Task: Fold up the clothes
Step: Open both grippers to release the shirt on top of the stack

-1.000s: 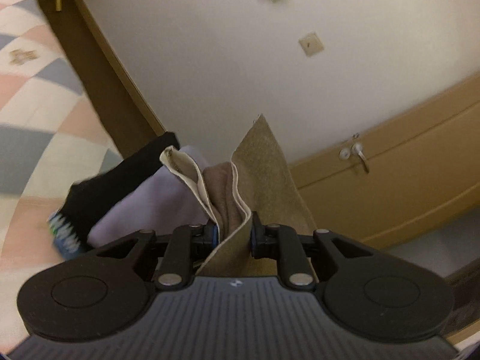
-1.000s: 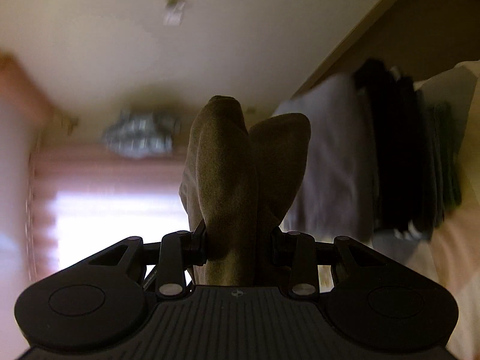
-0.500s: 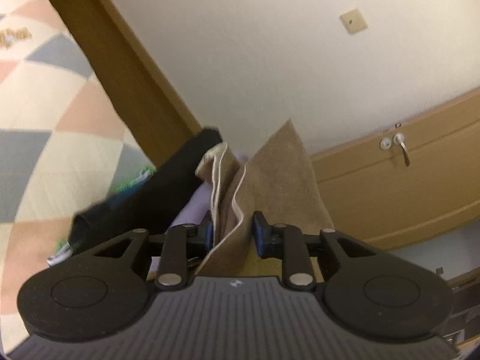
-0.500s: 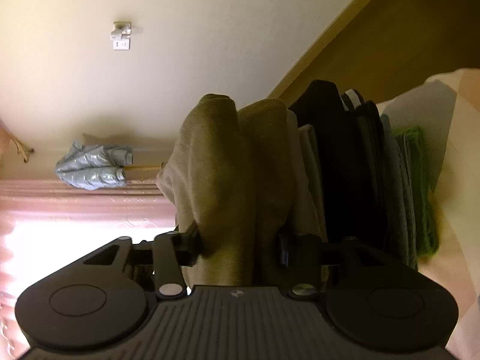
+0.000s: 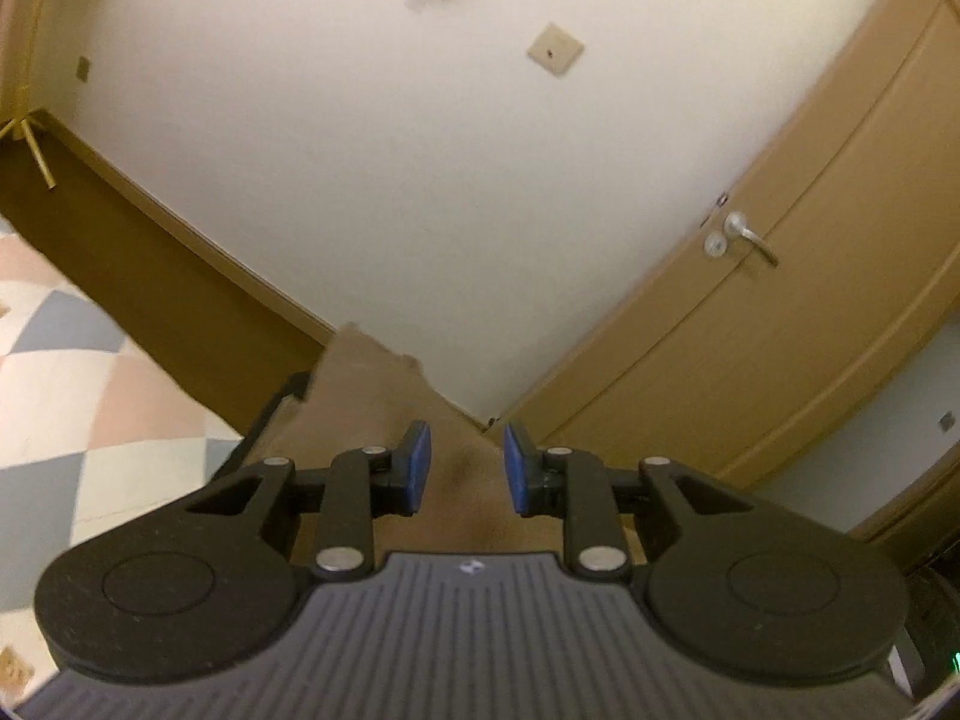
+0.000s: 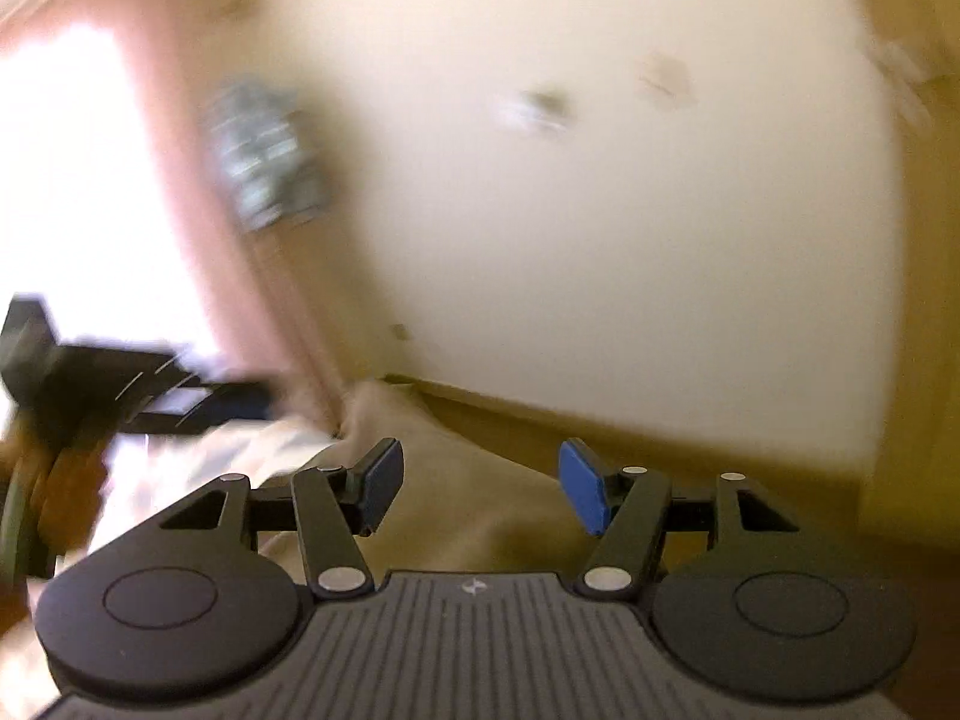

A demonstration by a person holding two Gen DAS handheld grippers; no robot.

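Observation:
A brown towel (image 5: 372,396) lies folded just beyond my left gripper (image 5: 462,456). The blue pads (image 5: 420,462) stand a little apart and nothing is pressed between them. A dark garment edge (image 5: 282,402) shows under the towel's left side. The right wrist view is blurred by motion. There the same tan-brown cloth (image 6: 420,414) lies below and ahead of my right gripper (image 6: 480,480). Its jaws are opening wide, and its pads touch no cloth.
A patchwork bedspread (image 5: 72,408) lies at the left, bounded by a brown wooden board (image 5: 150,276) along a white wall. A wooden door (image 5: 780,330) stands at the right. In the right wrist view are a bright window with a pink curtain (image 6: 198,210) and a blurred black frame (image 6: 90,372).
Both grippers have let go of the brown towel, which now lies flat in front of them. Both have drawn back from it, and the right one has rolled strongly.

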